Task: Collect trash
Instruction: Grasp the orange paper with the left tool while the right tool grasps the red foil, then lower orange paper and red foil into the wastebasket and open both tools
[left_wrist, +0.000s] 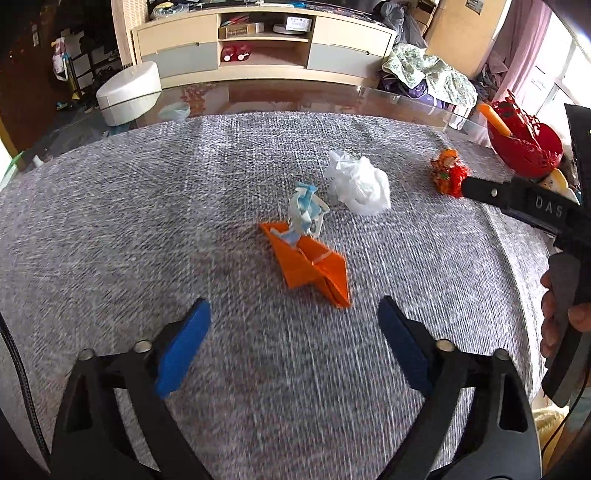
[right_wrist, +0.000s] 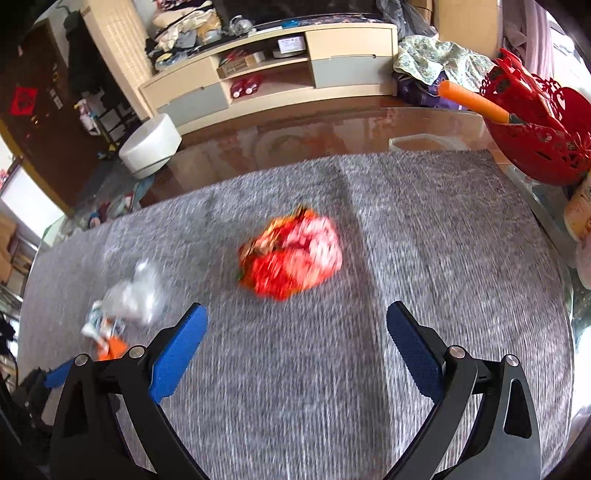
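Observation:
On the grey cloth lie an orange folded paper (left_wrist: 312, 264), a white-and-blue crumpled wrapper (left_wrist: 306, 212) resting on its far end, a crumpled white tissue (left_wrist: 358, 184) and a red crumpled wrapper (left_wrist: 448, 171). My left gripper (left_wrist: 293, 314) hangs open just short of the orange paper, nothing between its blue pads. In the right wrist view, blurred, the red wrapper (right_wrist: 290, 254) lies ahead of my right gripper (right_wrist: 297, 323), which is open and holds nothing. The tissue (right_wrist: 135, 295) and orange paper (right_wrist: 112, 347) show at the left.
A red openwork basket (left_wrist: 524, 144) with an orange-handled tool (left_wrist: 495, 120) stands at the table's far right. The glass table edge (left_wrist: 295, 99) runs beyond the cloth. A white round stool (left_wrist: 129, 92) and a low cabinet (left_wrist: 262, 44) stand behind. A hand (left_wrist: 554, 317) holds the right gripper's handle.

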